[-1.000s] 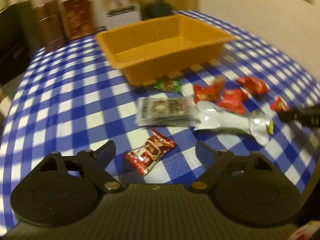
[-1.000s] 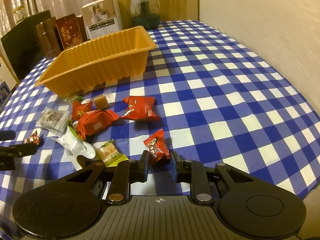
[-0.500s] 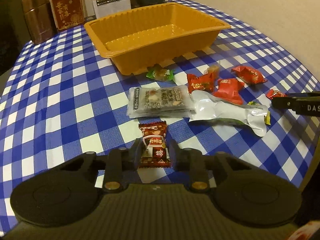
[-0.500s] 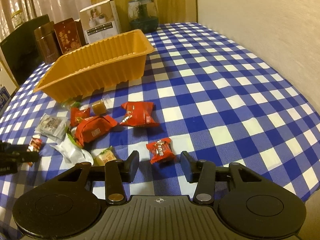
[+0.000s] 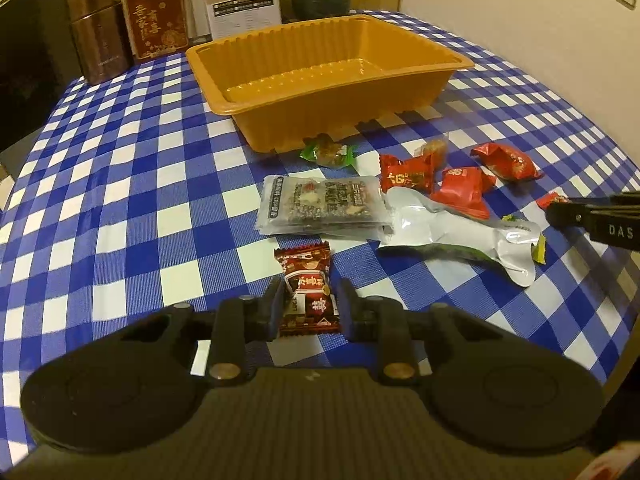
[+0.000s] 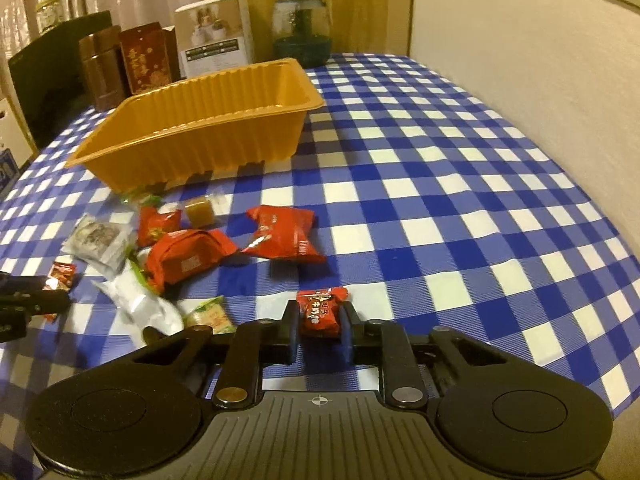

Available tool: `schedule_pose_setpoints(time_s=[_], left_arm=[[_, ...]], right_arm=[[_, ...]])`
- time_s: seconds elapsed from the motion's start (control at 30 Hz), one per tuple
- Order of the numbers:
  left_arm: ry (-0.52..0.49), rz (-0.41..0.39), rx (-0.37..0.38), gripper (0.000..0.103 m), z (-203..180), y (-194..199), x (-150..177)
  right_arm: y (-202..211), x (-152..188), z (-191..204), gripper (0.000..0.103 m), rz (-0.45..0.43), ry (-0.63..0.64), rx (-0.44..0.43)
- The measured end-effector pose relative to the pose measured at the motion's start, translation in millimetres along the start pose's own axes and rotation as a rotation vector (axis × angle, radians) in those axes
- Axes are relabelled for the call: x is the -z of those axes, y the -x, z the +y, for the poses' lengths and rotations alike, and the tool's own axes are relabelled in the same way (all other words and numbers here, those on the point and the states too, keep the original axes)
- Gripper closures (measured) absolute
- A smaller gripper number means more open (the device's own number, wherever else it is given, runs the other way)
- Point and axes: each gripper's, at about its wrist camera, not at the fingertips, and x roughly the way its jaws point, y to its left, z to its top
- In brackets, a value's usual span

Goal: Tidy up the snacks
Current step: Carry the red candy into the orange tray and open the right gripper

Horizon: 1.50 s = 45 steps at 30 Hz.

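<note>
The left claw (image 5: pixel 308 305) has just closed and pinches a dark red candy wrapper with white print (image 5: pixel 307 289) by its sides, low over the blue-and-white checked desk (image 5: pixel 120 184). The right claw (image 6: pixel 320 326) has also just been closing and grips a small bright red candy packet (image 6: pixel 321 310) with crimped ends. Between them lie loose snacks: a clear-wrapped dark nut bar (image 5: pixel 322 204), a crumpled silver pouch (image 5: pixel 452 236), 3 red packets, 1 green-wrapped sweet (image 5: pixel 329 152). Just behind those stands the ribbed orange plastic tray (image 5: pixel 320 92), holding nothing.
</note>
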Motion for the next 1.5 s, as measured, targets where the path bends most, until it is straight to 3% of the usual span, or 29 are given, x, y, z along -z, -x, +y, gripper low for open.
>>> schedule_pose_setpoints(time_s=[0.33,0.6,1.0,1.3,1.5], left_arm=[[0.086,-0.001,-0.032,0.081,-7,18,8],[0.128,-0.033,-0.021,0.081,-12,39,-5],[0.142,-0.129,0.008,0.081,-3,37,-62],[0.167,-0.205,0.024,0.081,13,5,-123],[0.196,-0.215,0.021,0.081,30,-17,-144]], right_arm=[[21,-2,8,0.083,-0.045,0.009,-0.013],[39,-16,21,0.083,-0.091,0.003,-0.073],[32,-73,31,0.083,-0.196,0.018,-0.129],[-6,-131,36,0.083,-0.254,-0.009,-0.16],[-34,-157,35,0.083,-0.249,-0.028,-0.174]])
